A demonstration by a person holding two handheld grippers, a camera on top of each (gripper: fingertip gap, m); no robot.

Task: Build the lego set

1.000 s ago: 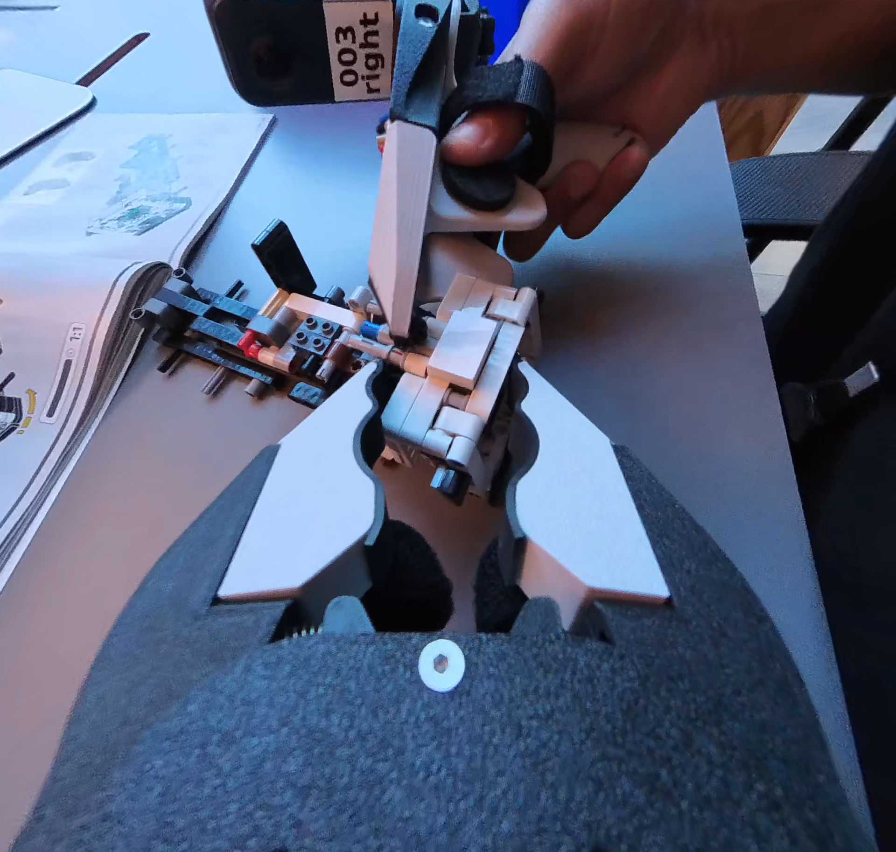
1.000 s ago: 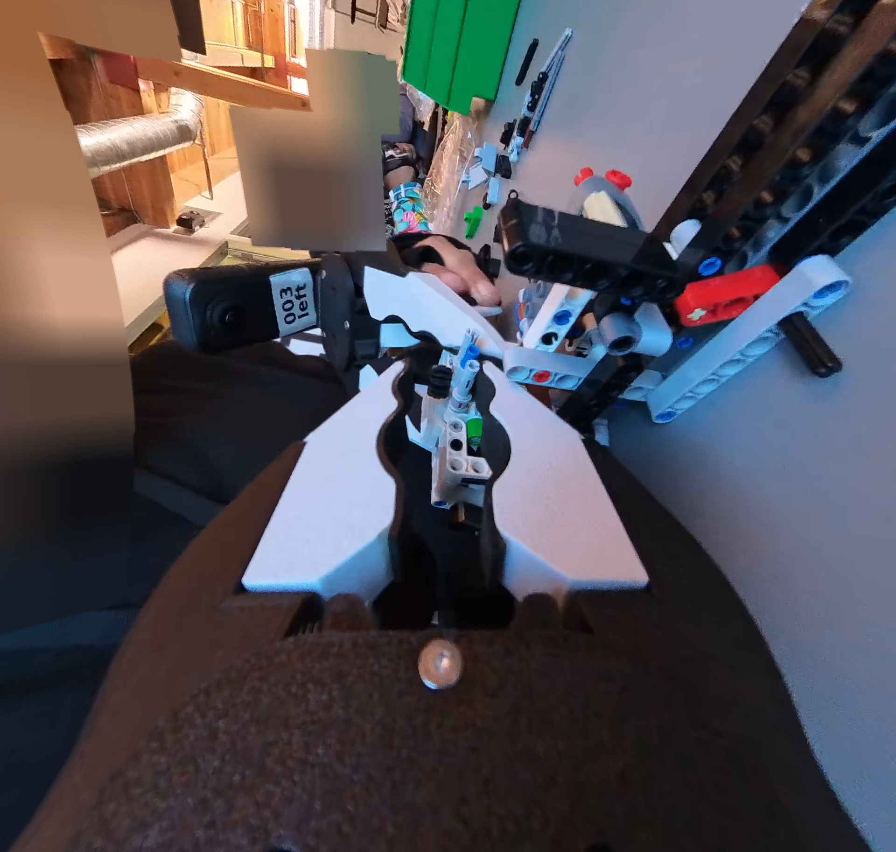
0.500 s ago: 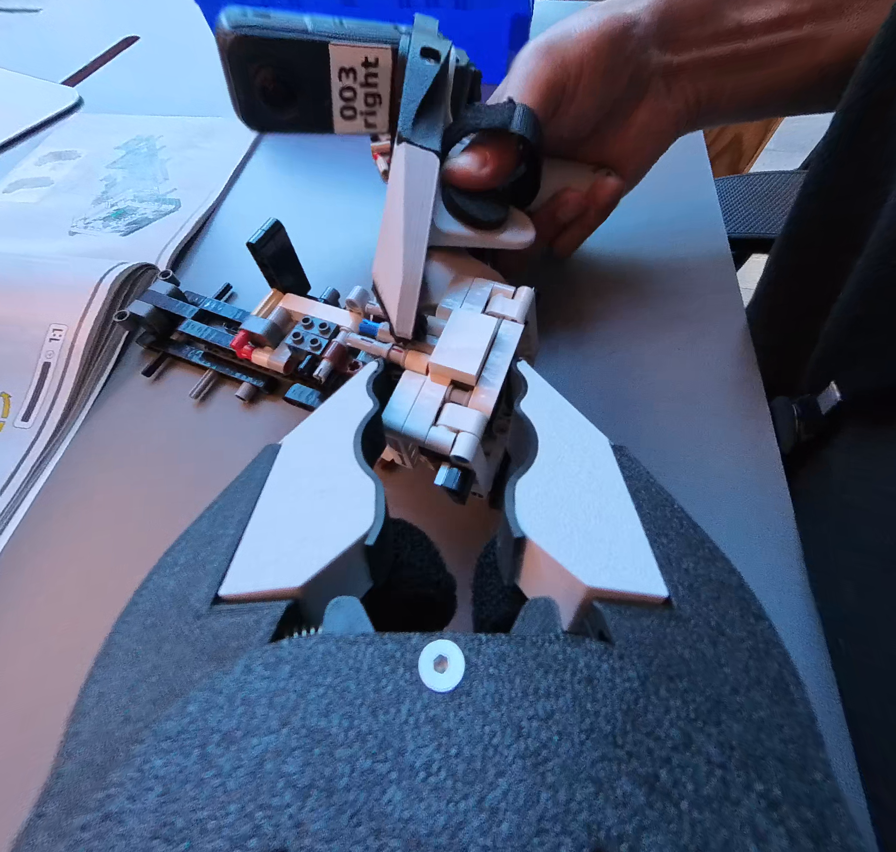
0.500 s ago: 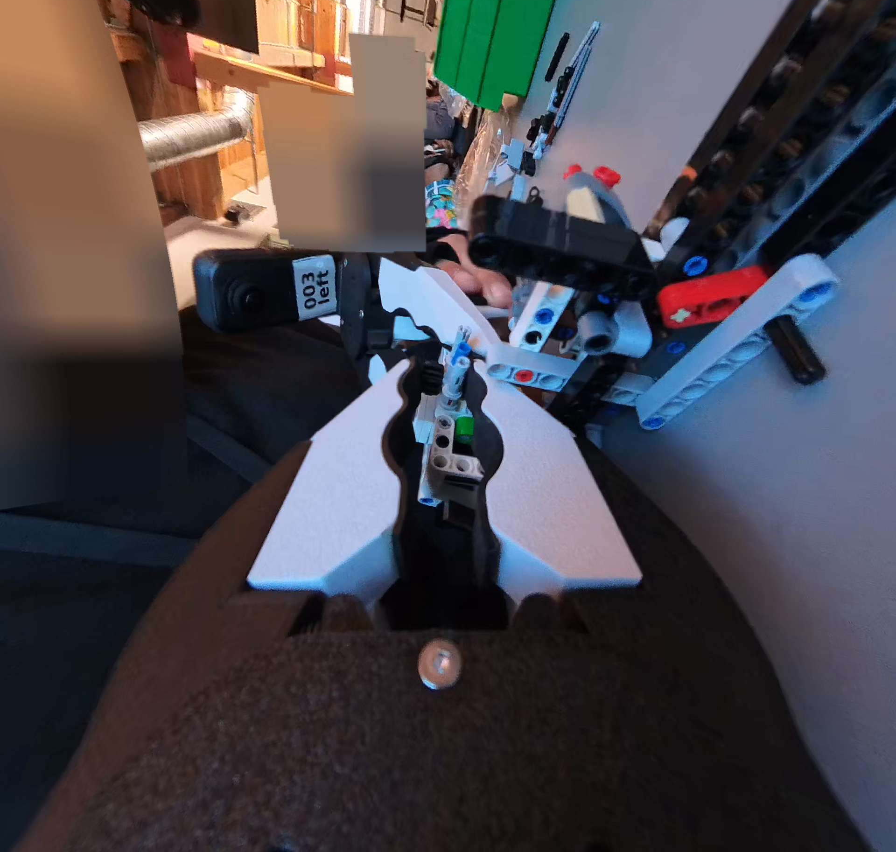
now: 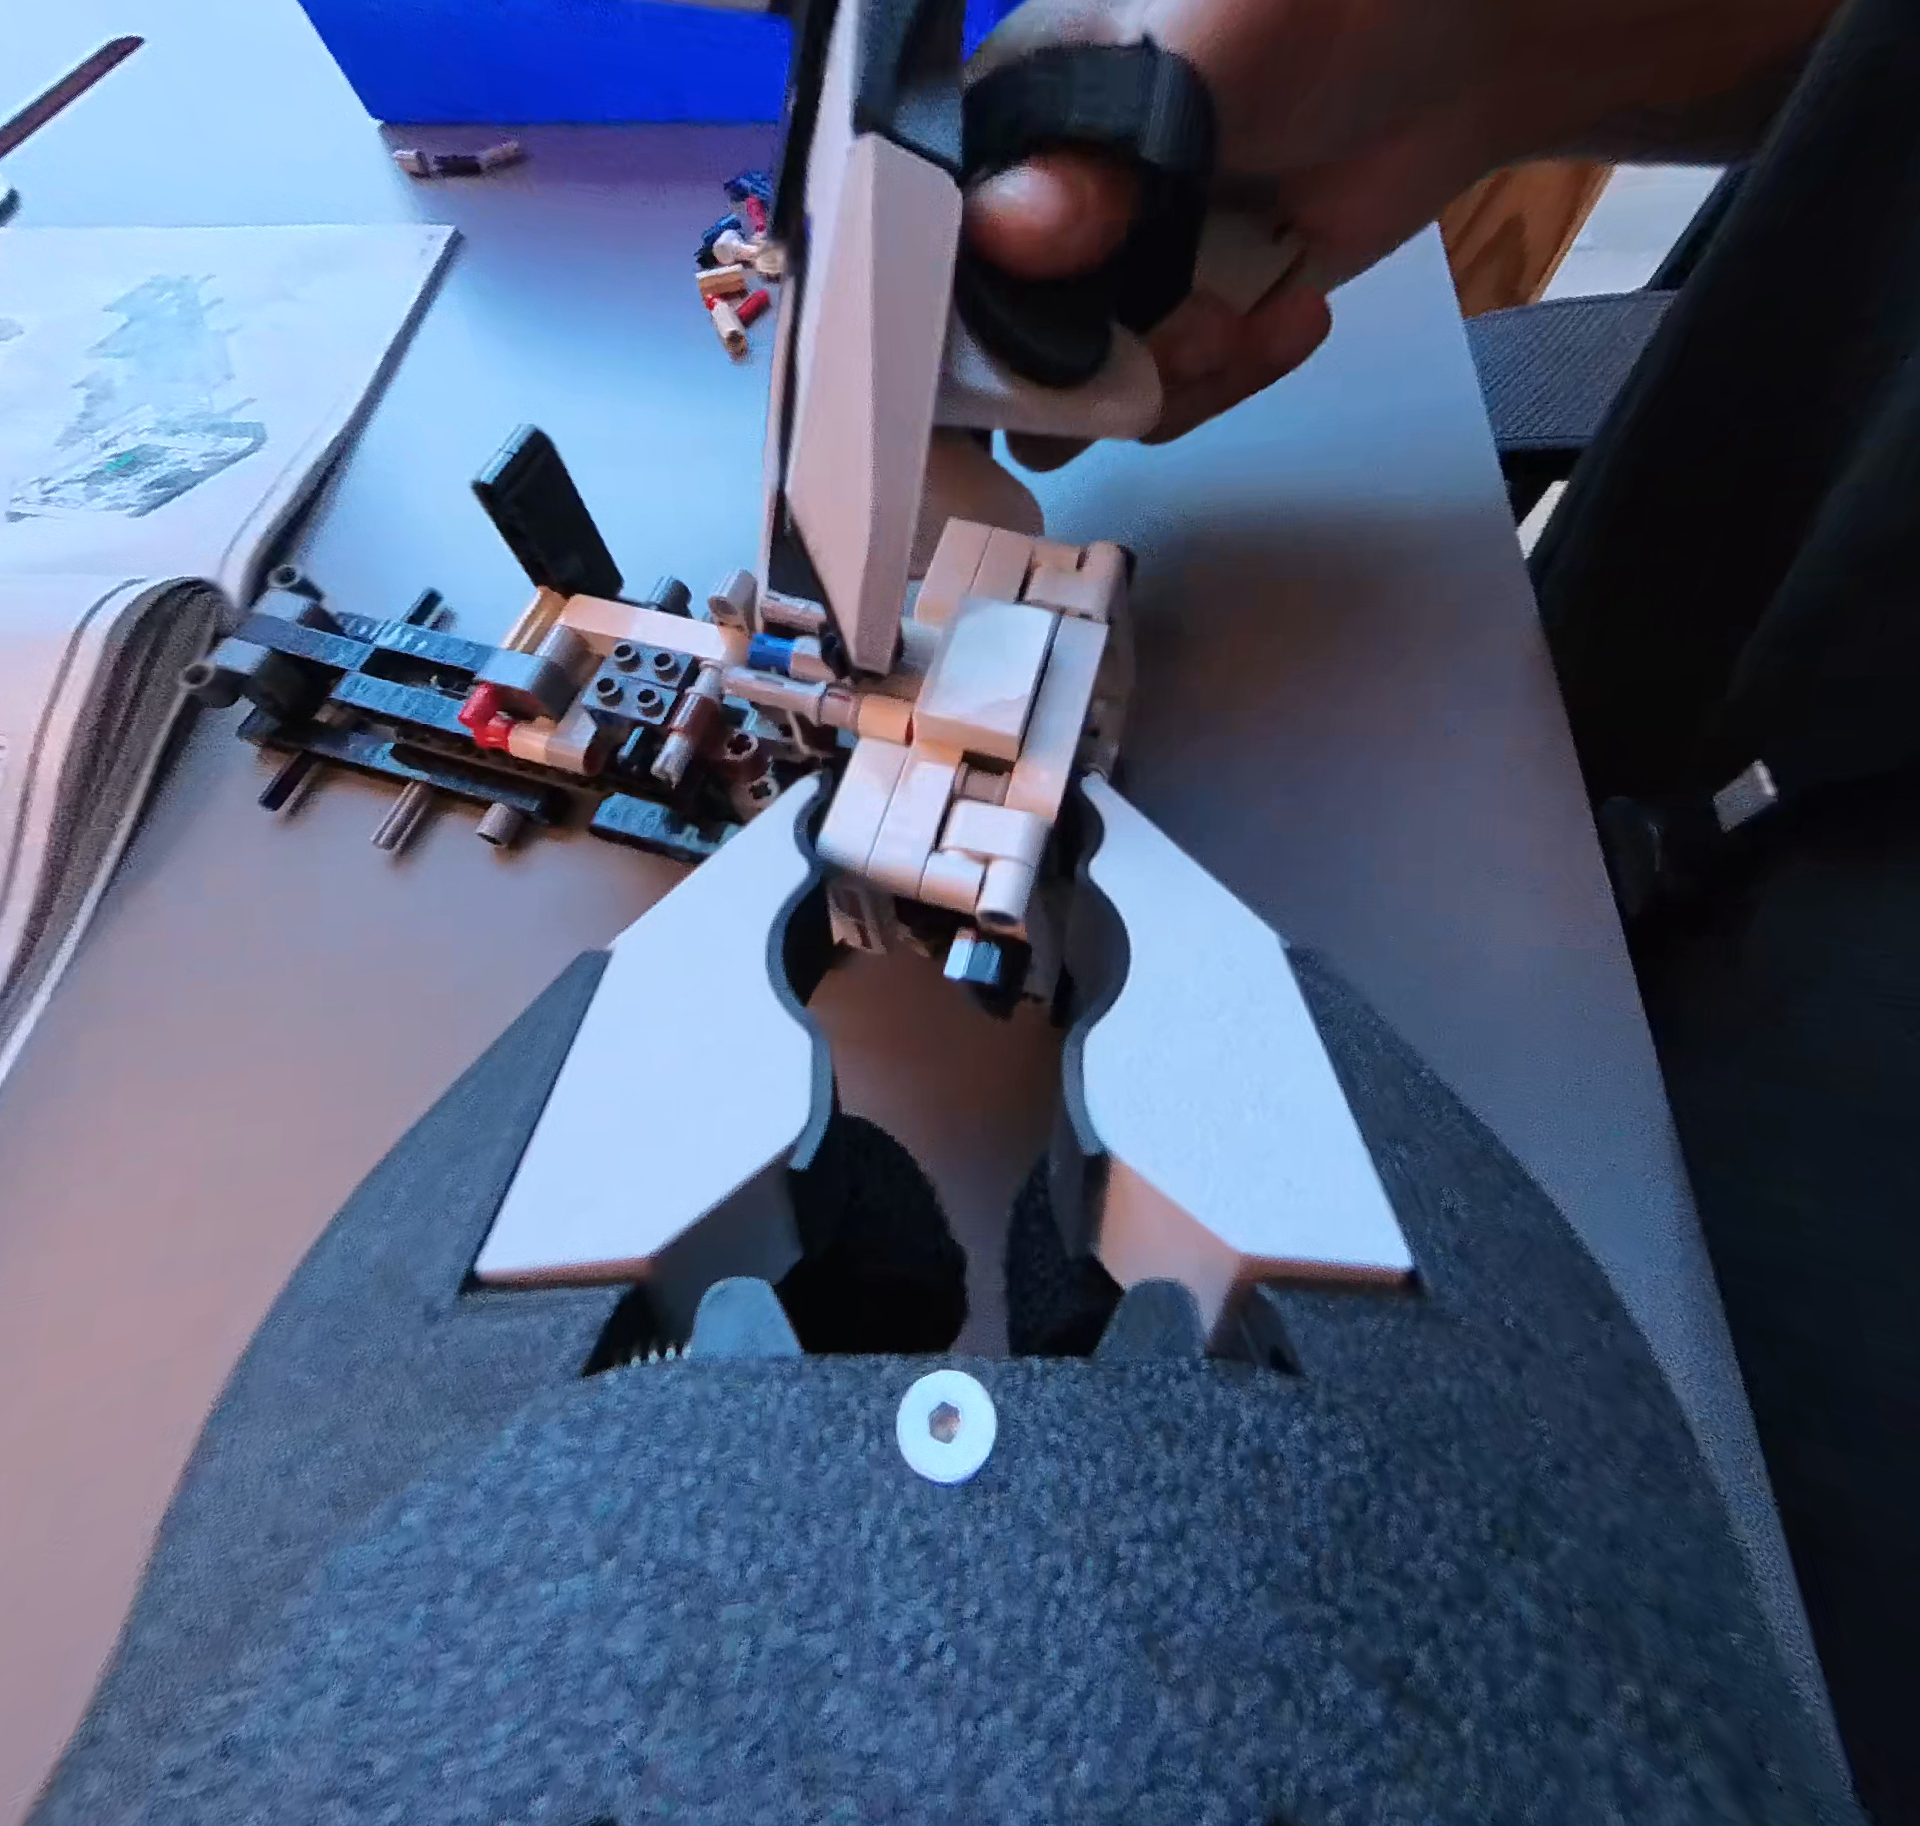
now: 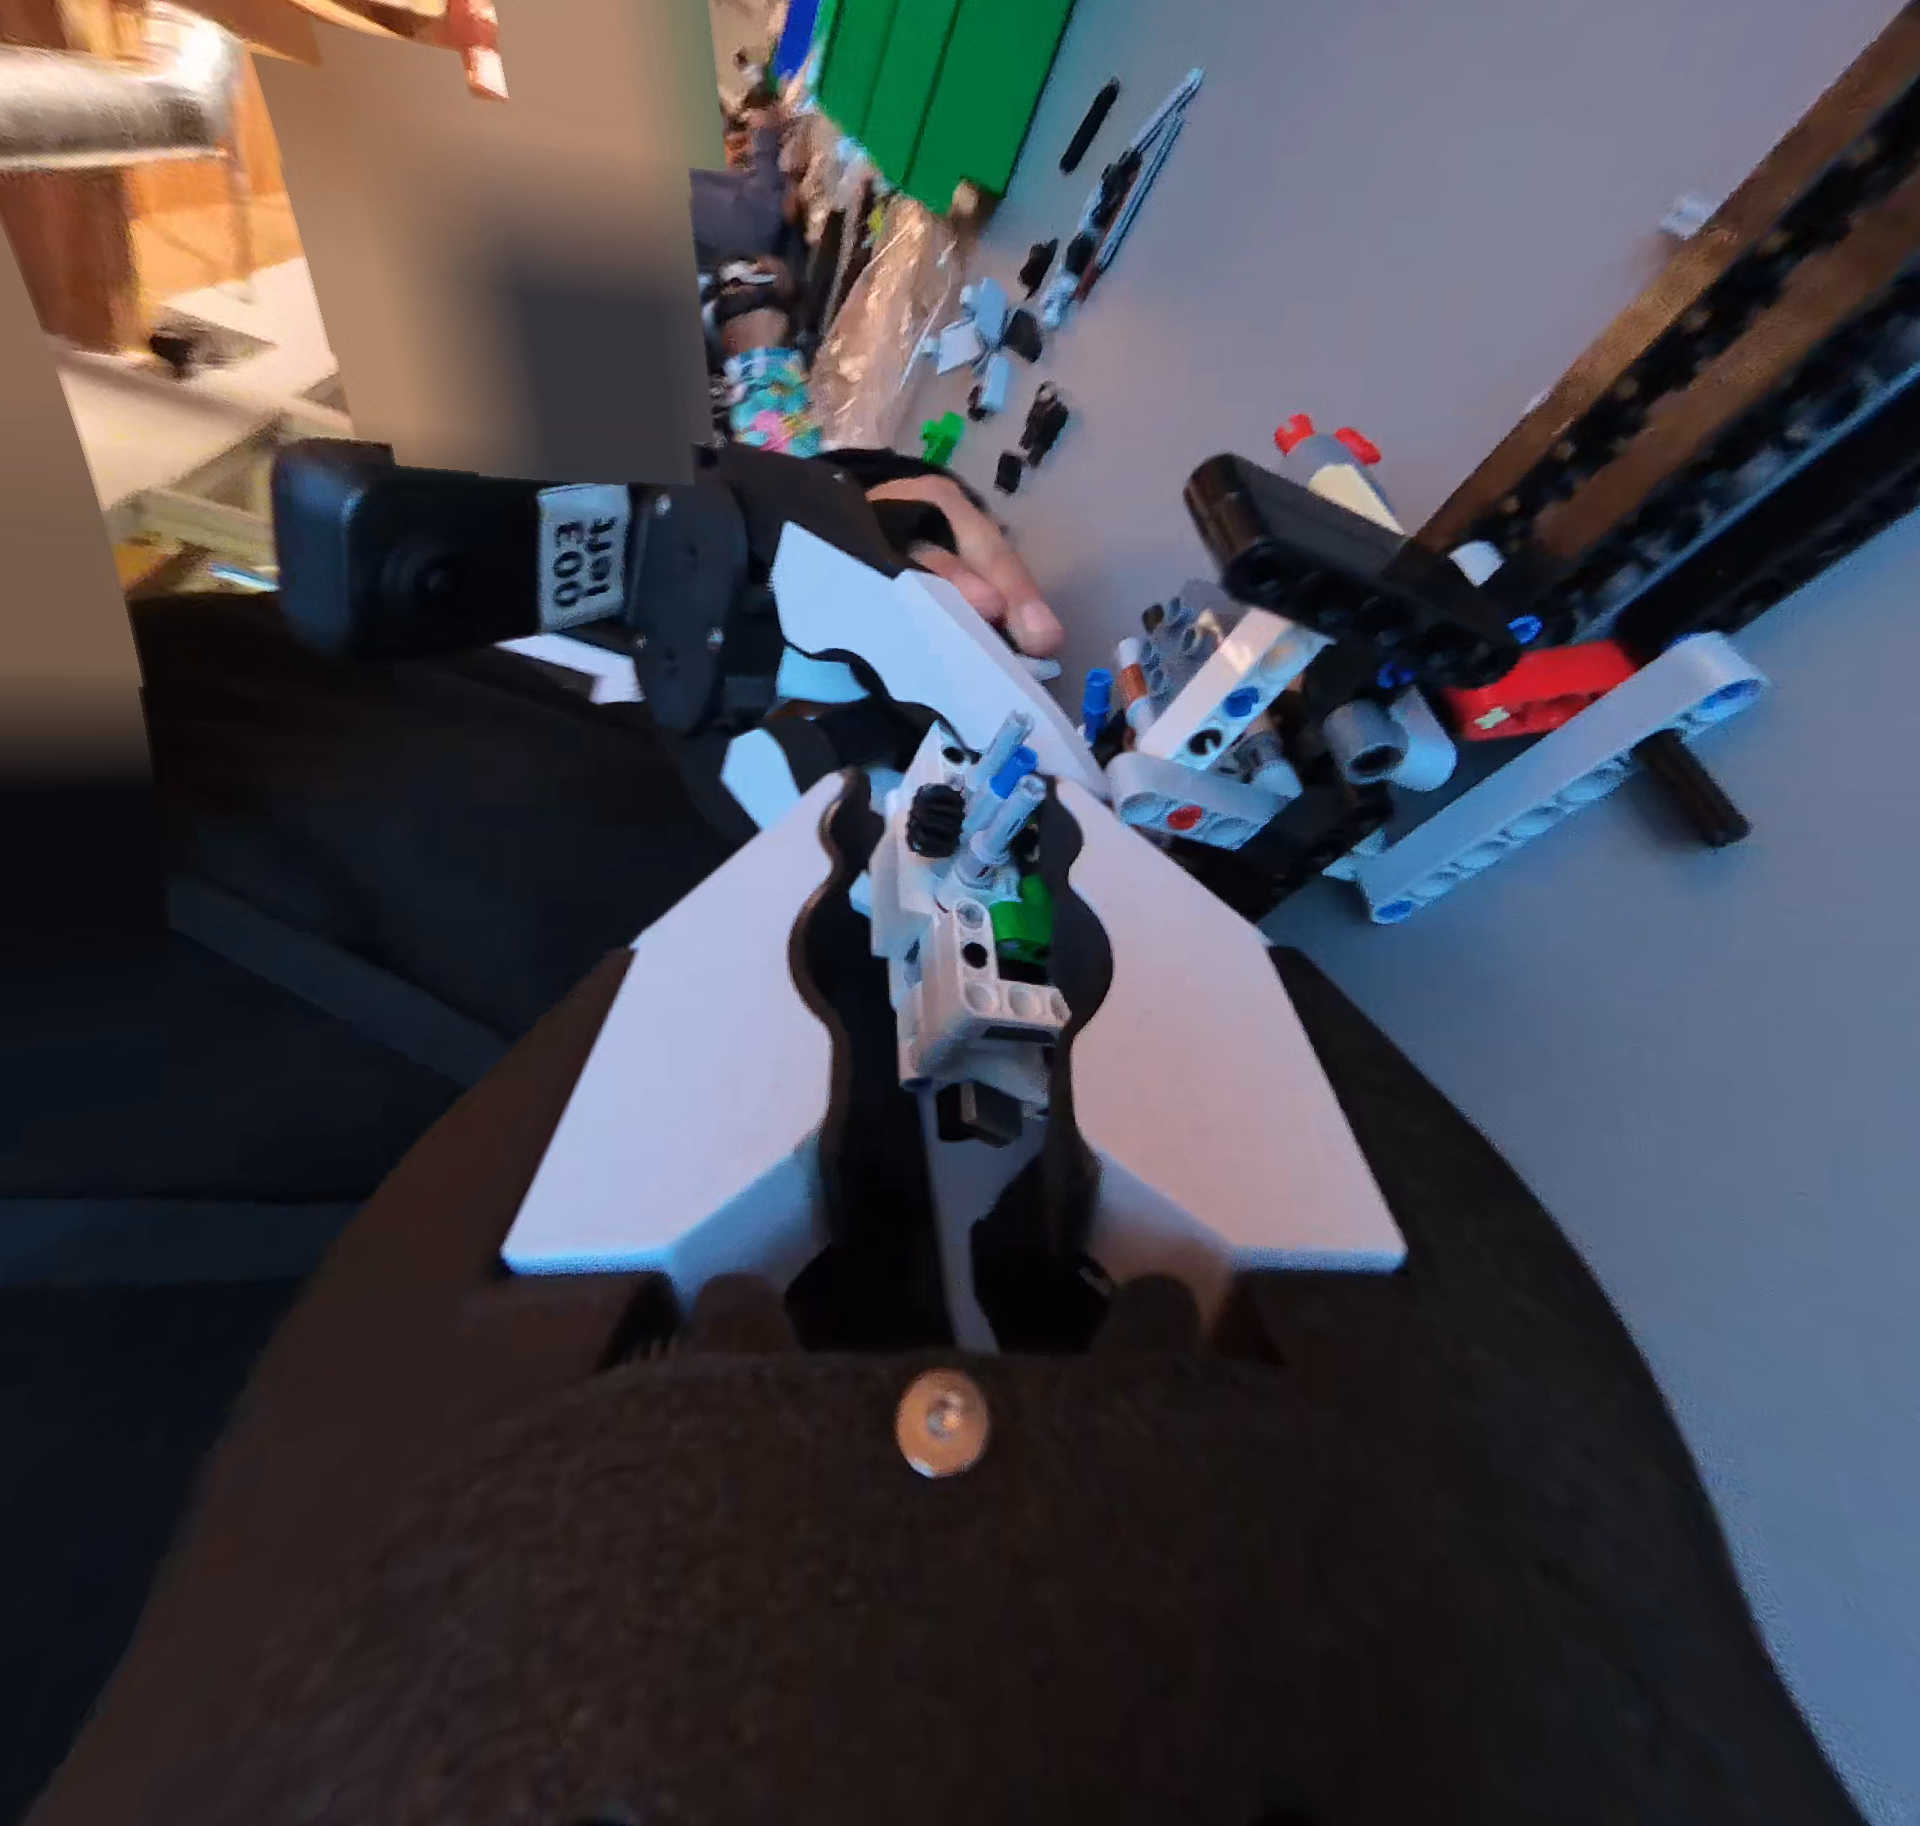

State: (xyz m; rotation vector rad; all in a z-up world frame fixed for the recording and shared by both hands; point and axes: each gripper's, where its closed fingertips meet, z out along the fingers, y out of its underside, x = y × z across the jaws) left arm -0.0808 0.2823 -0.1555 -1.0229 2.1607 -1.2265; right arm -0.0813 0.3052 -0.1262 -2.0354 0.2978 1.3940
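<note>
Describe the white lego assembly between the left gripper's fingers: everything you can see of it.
The white lego assembly is a compact block of smooth white plastic bricks and tiles, with a round-holed piece and a small black pin end at its near side. It sits clamped between the left gripper fingers, close above the grey table. A thin axle with a blue bush runs from its left side to the dark chassis lying on the table. The right gripper comes down from above, its tip meeting that axle joint.
</note>
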